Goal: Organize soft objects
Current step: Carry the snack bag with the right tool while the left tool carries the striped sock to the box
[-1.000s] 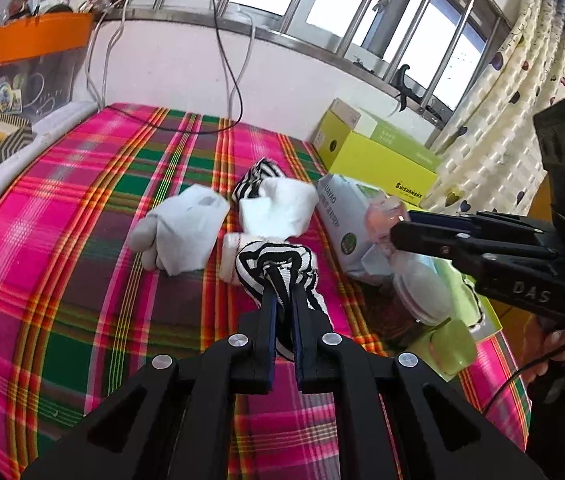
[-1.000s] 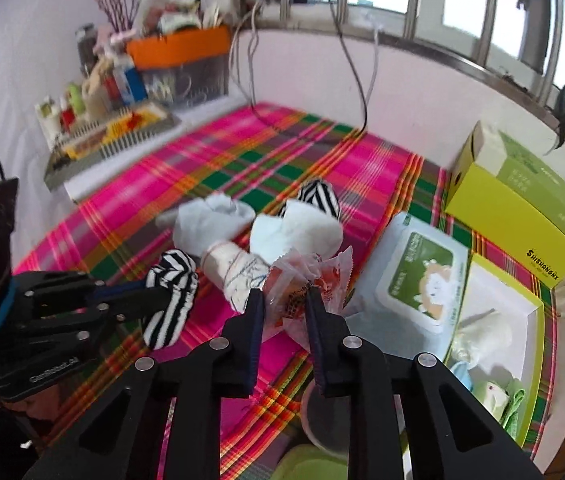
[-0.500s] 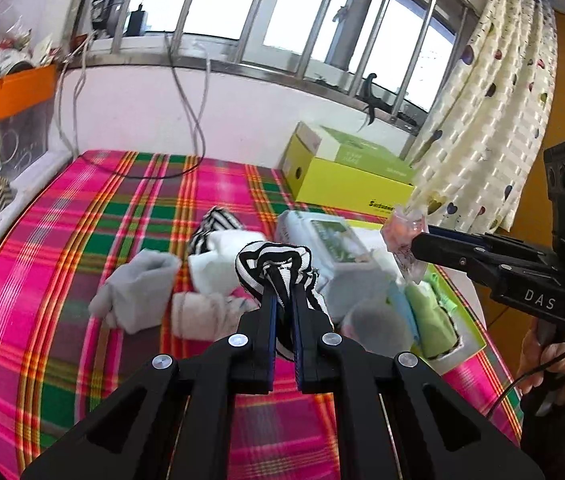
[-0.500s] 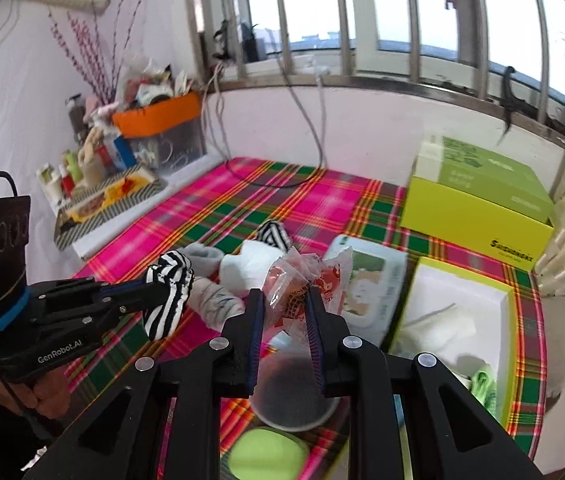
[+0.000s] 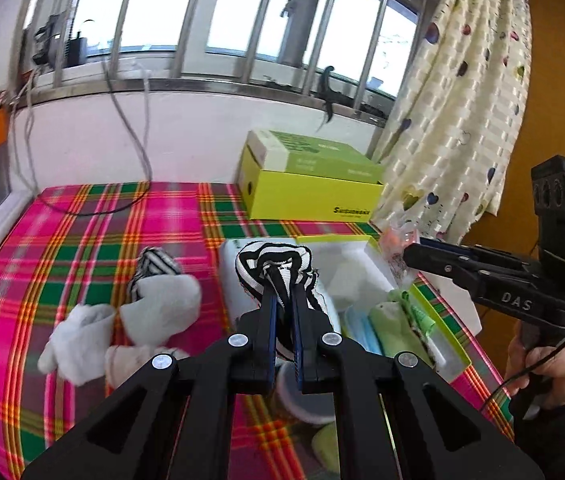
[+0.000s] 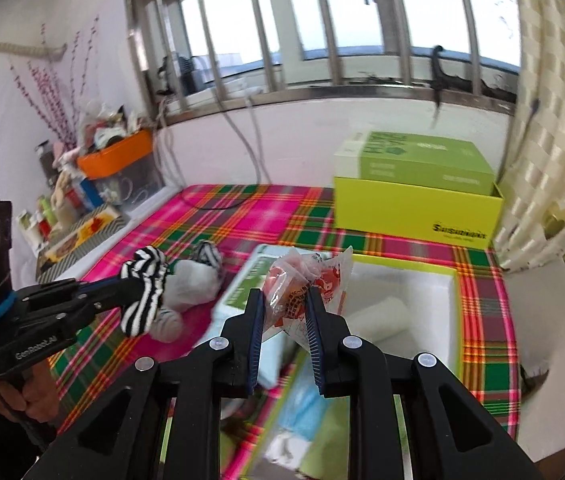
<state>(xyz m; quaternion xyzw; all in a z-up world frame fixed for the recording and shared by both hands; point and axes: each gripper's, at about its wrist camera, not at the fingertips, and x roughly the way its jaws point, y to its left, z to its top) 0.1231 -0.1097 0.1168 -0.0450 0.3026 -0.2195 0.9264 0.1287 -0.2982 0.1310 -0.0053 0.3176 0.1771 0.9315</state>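
Over the plaid-covered table (image 5: 82, 240), the open yellow-green tray (image 6: 456, 280) sits toward its right edge, the left gripper (image 5: 281, 280) is clamped on a striped sock (image 5: 272, 258), and the right gripper (image 6: 284, 300) is clamped on a crinkly snack packet (image 6: 308, 276), both held aloft.

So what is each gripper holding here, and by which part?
Left gripper pinches the striped sock at its bunched middle; right gripper clamps the snack packet by its lower edge.
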